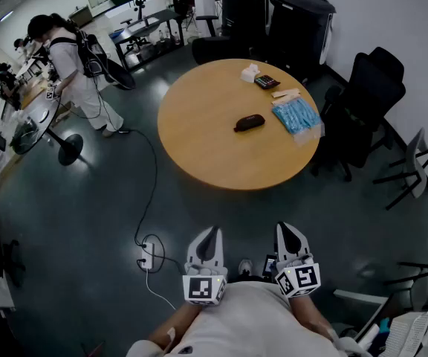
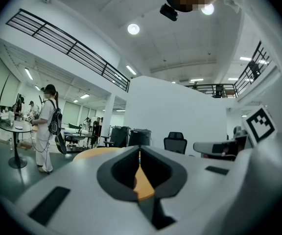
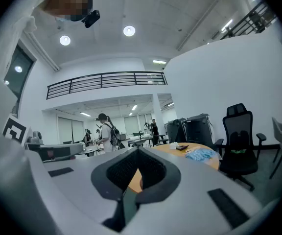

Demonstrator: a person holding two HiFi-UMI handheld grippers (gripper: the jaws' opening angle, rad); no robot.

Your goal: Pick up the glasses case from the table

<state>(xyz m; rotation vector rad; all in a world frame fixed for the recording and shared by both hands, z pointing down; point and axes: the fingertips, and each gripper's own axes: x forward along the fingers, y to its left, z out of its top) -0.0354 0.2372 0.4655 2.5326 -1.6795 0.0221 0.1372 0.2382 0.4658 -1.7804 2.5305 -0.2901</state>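
Observation:
The dark, oblong glasses case [image 1: 249,123] lies near the middle of the round wooden table [image 1: 206,140], far ahead of both grippers. My left gripper [image 1: 212,231] and right gripper [image 1: 283,226] are held side by side close to my body, well short of the table, pointing level towards it. Each has its jaws together with nothing between them. In the left gripper view the shut left gripper [image 2: 140,153] hides most of the table. In the right gripper view the right gripper [image 3: 137,152] is shut, and the case does not show.
On the table's far right lie a blue packet [image 1: 296,115], a black calculator-like device [image 1: 267,82] and a white box [image 1: 250,73]. A black office chair [image 1: 366,106] stands right of the table. A power strip [image 1: 147,256] with its cable lies on the floor. A person [image 1: 73,65] stands far left.

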